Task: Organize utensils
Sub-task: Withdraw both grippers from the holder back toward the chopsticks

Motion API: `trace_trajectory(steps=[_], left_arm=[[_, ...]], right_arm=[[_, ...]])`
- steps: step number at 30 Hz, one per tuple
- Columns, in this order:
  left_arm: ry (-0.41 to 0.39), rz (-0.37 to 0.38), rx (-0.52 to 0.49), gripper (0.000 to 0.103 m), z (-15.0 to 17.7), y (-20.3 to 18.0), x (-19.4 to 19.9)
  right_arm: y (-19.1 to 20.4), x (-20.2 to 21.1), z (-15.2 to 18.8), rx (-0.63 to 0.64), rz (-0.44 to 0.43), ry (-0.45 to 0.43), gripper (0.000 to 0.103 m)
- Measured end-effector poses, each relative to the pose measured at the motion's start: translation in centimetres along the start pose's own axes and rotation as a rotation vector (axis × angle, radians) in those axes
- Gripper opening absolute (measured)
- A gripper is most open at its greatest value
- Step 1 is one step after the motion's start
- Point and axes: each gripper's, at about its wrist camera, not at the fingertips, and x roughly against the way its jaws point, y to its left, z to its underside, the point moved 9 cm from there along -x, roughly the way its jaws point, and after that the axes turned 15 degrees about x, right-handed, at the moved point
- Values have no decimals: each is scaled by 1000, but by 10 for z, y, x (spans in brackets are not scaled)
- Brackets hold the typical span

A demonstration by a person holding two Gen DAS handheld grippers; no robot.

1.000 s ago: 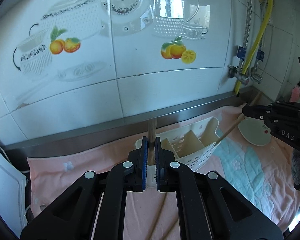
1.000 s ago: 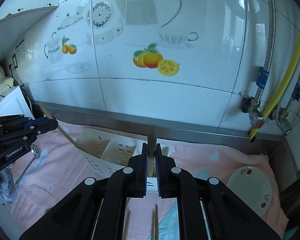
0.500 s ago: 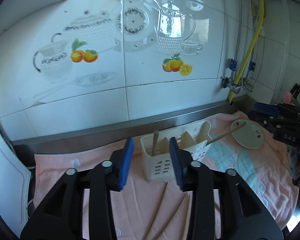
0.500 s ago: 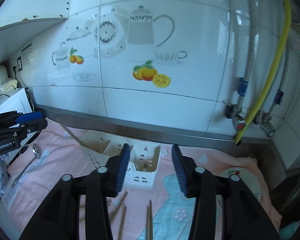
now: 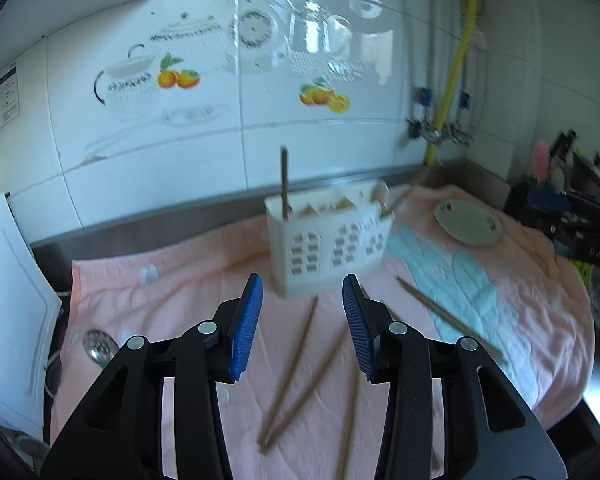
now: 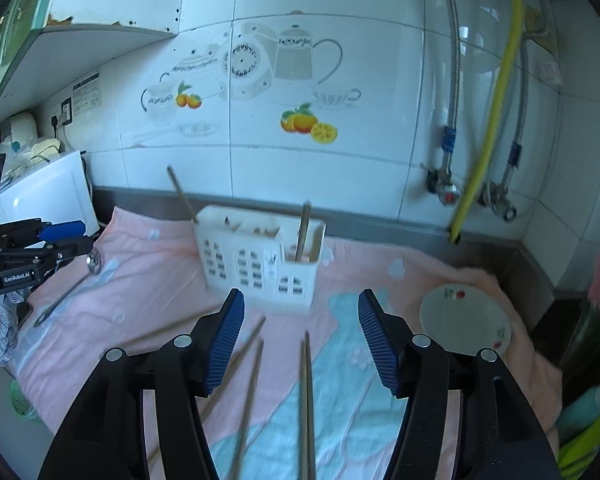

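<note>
Left to right in the right wrist view, the left gripper stood at the edge of the pink towel, its jaws seen edge-on so that the view could not tell their gap; the left wrist view showed the same gripper released, blue pads apart with nothing between them, having just been opening. Next lay one metal slotted spoon, flat on the towel, judged stiff and smooth, best taken on its thin handle. The white plastic caddy stood upright near the wall; it held two wooden chopsticks, one leaning out of its left end and one nearly upright in its right compartment. In front of it, at least four loose chopsticks lay on the towel; blur prevented a firmer count. These were judged light, rigid and thin, apt to roll or pivot between pads, so a hold near mid-length across the shaft seemed safest. The right gripper hung released above them, its jaws having just been opening, empty. One small ceramic plate, judged fragile, sat at the far right.
</note>
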Motion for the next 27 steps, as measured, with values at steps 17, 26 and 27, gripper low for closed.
trace_trajectory(steps=[17, 26, 27], left_arm=[[214, -56, 21, 31, 116, 54, -47], [295, -79, -1, 23, 137, 67, -81], [301, -79, 1, 22, 138, 68, -84]], right_arm=[[27, 7, 107, -33, 3, 92, 59], [27, -16, 138, -60, -21, 160, 59], [27, -18, 139, -62, -20, 166, 59]])
